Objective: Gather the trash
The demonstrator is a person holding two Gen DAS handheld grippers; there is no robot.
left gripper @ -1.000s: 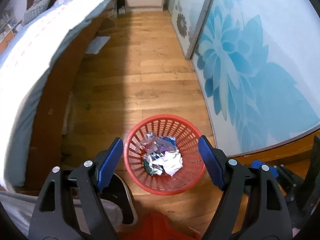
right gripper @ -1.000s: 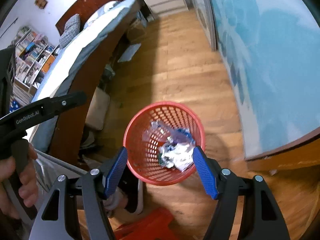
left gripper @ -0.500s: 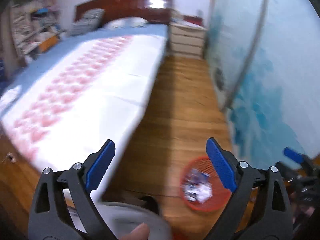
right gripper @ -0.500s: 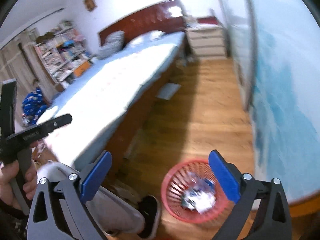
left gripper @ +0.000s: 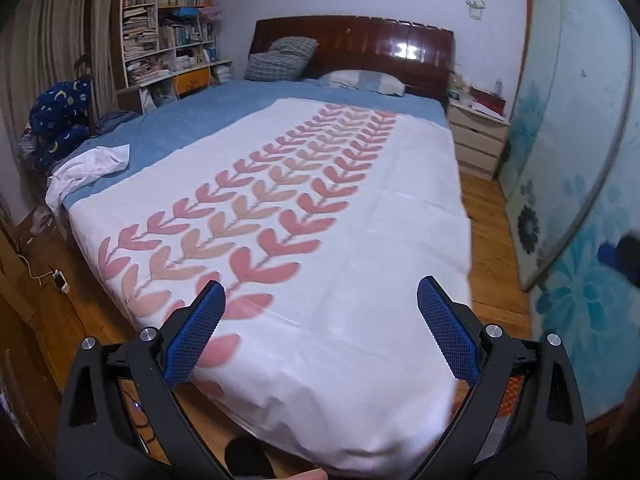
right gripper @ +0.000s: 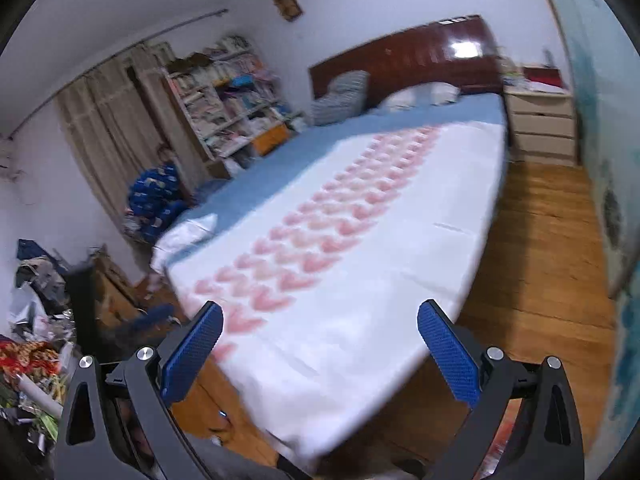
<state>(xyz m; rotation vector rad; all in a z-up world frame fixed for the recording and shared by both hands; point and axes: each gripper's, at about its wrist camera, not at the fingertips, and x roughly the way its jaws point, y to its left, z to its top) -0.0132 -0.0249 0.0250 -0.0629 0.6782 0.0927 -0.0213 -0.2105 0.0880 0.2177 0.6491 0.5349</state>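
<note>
Left gripper [left gripper: 320, 328] with its blue-padded jaws spread wide and still opening, nothing between them; beyond the fingertips lies the near end of a bed [left gripper: 280, 208] covered by a white sheet [left gripper: 360, 280] printed with rows of pink leaf shapes over a blue sheet [left gripper: 192, 120]. Right gripper [right gripper: 320, 344] likewise set wide apart and empty, looking along the same bed from further to the right. At the far end, a dark red wooden headboard [left gripper: 360, 48] with a checked pillow [left gripper: 280, 60] leaning on it and a pale pillow [left gripper: 360, 80] beside that. Far left, a crowded bookshelf [left gripper: 168, 32] against the wall, with a heap of dark blue patterned cloth [left gripper: 60, 120] near it. Far right, a cream chest of drawers [left gripper: 476, 140] beside the headboard, and a wardrobe door with a blue flower print [left gripper: 580, 200] running along the right. Wooden floor [right gripper: 540, 260] between bed and wardrobe. In the right wrist view, a cluttered pile of mixed items [right gripper: 36, 340] lies on the floor at near left, too blurred to identify. No trash piece can be made out on the bed; a small patch of orange-red mesh [left gripper: 512, 396] shows behind the left gripper's right finger, identity uncertain
</note>
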